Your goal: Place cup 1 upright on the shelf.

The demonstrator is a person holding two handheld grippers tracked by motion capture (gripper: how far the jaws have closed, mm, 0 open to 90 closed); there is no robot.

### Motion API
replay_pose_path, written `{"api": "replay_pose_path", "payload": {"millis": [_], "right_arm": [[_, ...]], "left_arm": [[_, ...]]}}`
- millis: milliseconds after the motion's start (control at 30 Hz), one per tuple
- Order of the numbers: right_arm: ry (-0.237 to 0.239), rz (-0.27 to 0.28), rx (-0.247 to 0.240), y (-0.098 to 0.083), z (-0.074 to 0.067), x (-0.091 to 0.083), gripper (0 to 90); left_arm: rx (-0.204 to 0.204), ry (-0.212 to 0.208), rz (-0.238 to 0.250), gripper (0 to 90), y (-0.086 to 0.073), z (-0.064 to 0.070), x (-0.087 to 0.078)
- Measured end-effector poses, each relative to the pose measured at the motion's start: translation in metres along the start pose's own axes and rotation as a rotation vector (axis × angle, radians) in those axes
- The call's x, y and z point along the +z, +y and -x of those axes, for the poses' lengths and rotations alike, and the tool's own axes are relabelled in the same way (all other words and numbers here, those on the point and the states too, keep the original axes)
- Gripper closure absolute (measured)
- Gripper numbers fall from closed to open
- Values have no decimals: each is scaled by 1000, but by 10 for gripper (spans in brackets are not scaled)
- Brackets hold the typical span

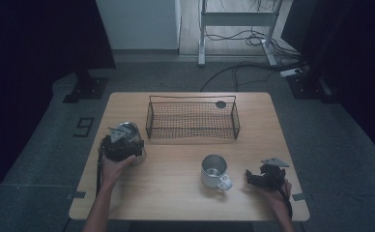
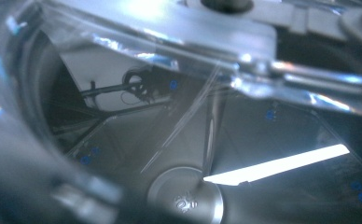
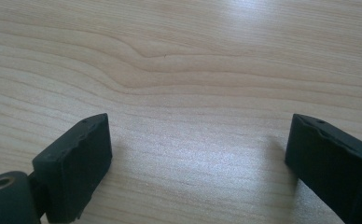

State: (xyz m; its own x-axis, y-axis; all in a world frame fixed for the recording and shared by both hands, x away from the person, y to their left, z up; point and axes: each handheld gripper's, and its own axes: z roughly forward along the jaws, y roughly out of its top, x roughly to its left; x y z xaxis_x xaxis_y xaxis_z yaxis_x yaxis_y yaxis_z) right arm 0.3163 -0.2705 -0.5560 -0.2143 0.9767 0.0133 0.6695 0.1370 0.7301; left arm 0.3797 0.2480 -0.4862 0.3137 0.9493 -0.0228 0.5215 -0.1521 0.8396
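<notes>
Dim-lit wooden table: left gripper grips a steel cup beside the wire basket; right gripper, fingers wide, empty, rests just right of the mug.

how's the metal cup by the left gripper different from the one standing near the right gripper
The left cup sits under the left gripper, which hides much of it; the middle cup stands free, apart from the right gripper. The left cup lies closer to the wire basket; the middle cup is nearer the table's front edge. The middle cup shows its handle; the left cup's isn't clear. Both look like shiny metal.
</notes>
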Motion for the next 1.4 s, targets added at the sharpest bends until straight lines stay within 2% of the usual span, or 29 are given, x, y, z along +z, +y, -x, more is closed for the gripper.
{"api": "replay_pose_path", "payload": {"millis": [267, 467, 567, 833, 1033, 1200, 1400], "right_arm": [[-2, 0, 4, 0, 0, 0, 76], [-4, 2, 4, 0, 0, 0, 82], [-4, 2, 4, 0, 0, 0, 82], [-4, 3, 5, 0, 0, 0, 83], [-1, 3, 5, 0, 1, 0, 87], [-2, 4, 5, 0, 1, 0, 89], [-4, 3, 5, 0, 1, 0, 94]], "left_arm": [[24, -10, 10, 39, -1, -1, -1], [38, -17, -4, 40, -1, -2, -4], [37, -23, -4, 40, -2, -3, -6], [4, -16, 11, 41, -1, -6, -9], [6, -30, 27, 41, 5, -4, -16], [17, -31, 16, 41, 8, -1, -20], [9, -65, 29, 41, 12, 3, -25]]}}
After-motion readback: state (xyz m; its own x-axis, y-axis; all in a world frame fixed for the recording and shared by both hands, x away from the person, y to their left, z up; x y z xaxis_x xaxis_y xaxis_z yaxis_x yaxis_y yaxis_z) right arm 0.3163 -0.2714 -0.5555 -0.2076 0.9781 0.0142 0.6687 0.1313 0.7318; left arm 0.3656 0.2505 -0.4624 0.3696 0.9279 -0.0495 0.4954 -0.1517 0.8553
